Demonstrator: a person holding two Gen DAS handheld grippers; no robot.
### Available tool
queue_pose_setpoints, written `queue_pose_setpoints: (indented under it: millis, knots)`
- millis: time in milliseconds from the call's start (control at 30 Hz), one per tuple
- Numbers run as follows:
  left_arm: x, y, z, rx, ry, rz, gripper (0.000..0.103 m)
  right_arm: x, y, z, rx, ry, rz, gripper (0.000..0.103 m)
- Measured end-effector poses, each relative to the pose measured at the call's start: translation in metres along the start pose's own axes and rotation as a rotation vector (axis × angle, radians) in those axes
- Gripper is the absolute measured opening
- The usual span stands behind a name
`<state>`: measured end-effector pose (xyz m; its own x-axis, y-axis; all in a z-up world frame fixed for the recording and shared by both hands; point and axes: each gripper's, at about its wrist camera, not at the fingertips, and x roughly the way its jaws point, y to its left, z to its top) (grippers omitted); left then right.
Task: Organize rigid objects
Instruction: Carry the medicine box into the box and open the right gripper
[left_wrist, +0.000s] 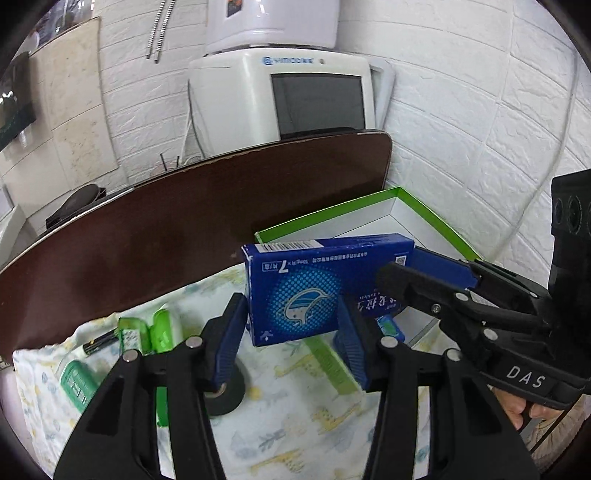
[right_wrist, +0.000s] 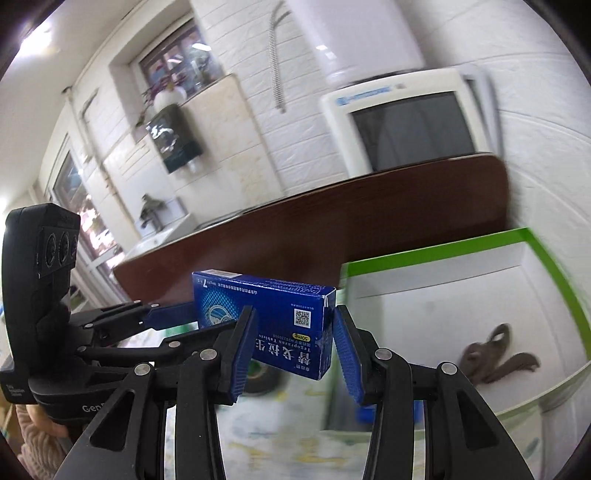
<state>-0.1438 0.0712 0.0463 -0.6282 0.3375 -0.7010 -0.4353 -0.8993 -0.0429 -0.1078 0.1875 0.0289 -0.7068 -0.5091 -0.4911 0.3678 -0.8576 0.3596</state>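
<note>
While both grippers meet level above the cloth (left_wrist: 288, 424), the box (left_wrist: 295, 280) hangs between them, just beside the tray (left_wrist: 325, 214). Left gripper (left_wrist: 291, 332): ribbed blue pads pressed on the box's two edges, holding it. Right gripper (right_wrist: 291, 354): straddles the other end, with a slim gap at one pad; cannot tell if it grips. Box is glossy blue card and rectangular. Tray is white with a green rim.

Black tape roll (left_wrist: 225, 395) half hidden behind jaws.
</note>
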Motion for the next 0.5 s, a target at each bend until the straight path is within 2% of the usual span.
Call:
queue_pose_setpoints:
  millis: [200,500]
  knots:
    - [0.038,-0.032,0.033,0.052,0.037,-0.01,0.045,-0.004,-0.054,0.015,0.036,-0.032,-0.061,0.045]
    - [0.091,-0.05,0.058,0.036,0.112,-0.053,0.042,0.008,-0.117,0.031,0.086,-0.035,-0.115,0.045]
